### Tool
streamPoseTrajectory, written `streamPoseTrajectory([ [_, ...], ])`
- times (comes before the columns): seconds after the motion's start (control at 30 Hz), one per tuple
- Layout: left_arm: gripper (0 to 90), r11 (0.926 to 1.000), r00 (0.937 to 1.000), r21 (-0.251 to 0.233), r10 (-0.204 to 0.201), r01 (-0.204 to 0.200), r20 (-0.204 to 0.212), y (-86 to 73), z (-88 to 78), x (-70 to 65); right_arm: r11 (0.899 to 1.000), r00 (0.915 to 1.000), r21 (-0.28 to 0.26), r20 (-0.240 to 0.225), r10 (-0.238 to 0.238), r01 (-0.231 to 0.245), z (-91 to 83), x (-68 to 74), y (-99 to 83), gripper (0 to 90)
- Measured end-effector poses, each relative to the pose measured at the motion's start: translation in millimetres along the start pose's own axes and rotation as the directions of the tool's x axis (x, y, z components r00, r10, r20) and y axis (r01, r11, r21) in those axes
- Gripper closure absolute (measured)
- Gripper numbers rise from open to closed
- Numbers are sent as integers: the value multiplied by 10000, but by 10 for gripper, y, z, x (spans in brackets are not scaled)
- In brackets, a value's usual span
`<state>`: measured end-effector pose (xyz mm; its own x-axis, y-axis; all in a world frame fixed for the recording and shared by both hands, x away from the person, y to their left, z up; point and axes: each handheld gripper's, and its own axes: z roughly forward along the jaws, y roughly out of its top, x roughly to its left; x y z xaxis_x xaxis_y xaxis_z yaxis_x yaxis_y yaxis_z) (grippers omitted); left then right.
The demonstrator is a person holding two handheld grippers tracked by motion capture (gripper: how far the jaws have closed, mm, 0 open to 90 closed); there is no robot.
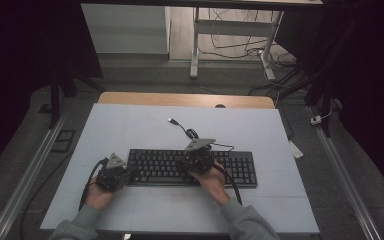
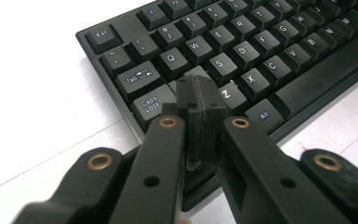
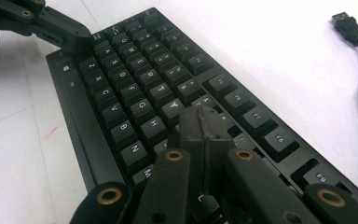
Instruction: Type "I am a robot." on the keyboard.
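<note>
1. High view: sleeves and both hands enter at the bottom edge; left hand-held gripper (image 1: 114,176) sits at the left end of the black keyboard (image 1: 240,167), right hand-held gripper (image 1: 198,159) over its middle.
2. Left gripper view: left hand-held gripper (image 2: 200,95) has its jaws pressed together, nothing between them, tips over the keys by Caps Lock and Z of the keyboard (image 2: 242,51).
3. Right gripper view: right hand-held gripper (image 3: 200,122) is closed too, empty, tips over keys near H; left hand-held gripper (image 3: 81,39) touches the keyboard (image 3: 135,88) corner.
4. Keyboard lies flat mid-surface (image 1: 130,130), parallel to the near edge.
5. Farther back, the USB plug (image 1: 172,120) and its cable lie loose on the white surface.
</note>
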<state>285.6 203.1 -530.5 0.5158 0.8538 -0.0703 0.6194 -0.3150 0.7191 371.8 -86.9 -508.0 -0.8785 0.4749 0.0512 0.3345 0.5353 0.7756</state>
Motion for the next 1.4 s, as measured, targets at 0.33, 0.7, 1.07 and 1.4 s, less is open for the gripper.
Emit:
streamPoseTrajectory([
  [0.33,886,10000,10000,3,14,-14,20,-1,4,-3,9999,9998,99,172,46,-47,41,-13,0,891],
  [0.7,887,10000,10000,33,30,-30,45,-3,8,-8,9994,9988,347,496,13,-30,102,-25,-12,891],
  [1.07,887,9999,10000,100,45,-46,70,-12,23,-16,9987,9985,509,554,11,-39,143,-30,-29,895],
  [1.4,886,9994,9999,-350,7,-3,116,5,-31,-25,10000,9981,-36,608,-3,5,52,-19,7,895],
])
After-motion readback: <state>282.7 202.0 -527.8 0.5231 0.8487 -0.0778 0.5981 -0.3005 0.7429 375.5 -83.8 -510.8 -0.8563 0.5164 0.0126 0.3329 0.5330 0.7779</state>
